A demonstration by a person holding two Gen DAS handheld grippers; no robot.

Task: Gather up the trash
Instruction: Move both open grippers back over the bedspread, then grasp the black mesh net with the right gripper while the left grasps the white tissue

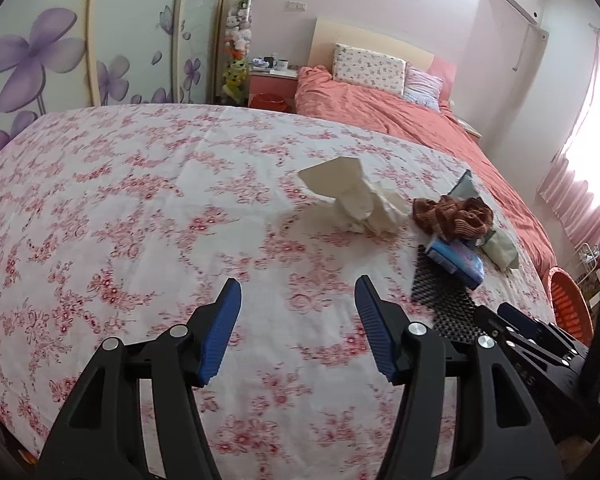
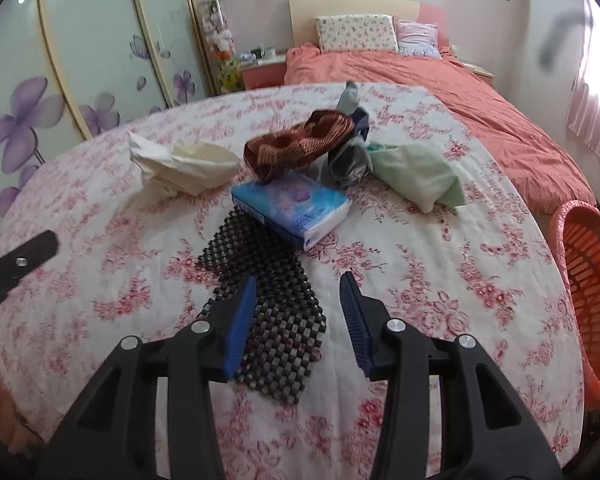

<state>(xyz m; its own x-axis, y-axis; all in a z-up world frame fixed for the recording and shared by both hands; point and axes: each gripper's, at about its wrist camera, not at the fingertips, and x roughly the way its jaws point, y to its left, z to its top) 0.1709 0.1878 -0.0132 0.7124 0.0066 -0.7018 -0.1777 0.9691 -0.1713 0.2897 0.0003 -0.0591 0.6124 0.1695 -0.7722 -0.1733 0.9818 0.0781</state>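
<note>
On the floral-covered table (image 1: 120,208) (image 2: 440,280) lie crumpled cream paper (image 1: 356,196) (image 2: 180,164), a brown scrunched cloth (image 1: 454,212) (image 2: 300,140), a blue tissue pack (image 1: 456,262) (image 2: 296,204), a black mesh mat (image 1: 444,300) (image 2: 268,304), a pale green bag (image 1: 500,250) (image 2: 416,176) and a grey wrapper (image 2: 346,160). My left gripper (image 1: 298,292) is open and empty, hovering short of the paper. My right gripper (image 2: 298,288) is open and empty above the mesh mat.
An orange slatted basket (image 2: 592,292) (image 1: 572,312) stands past the table's right edge. A bed with a coral duvet (image 1: 400,120) (image 2: 440,92) lies behind. Wardrobe doors with purple flowers (image 1: 40,60) fill the left. The right gripper's body (image 1: 540,344) shows beside the left one.
</note>
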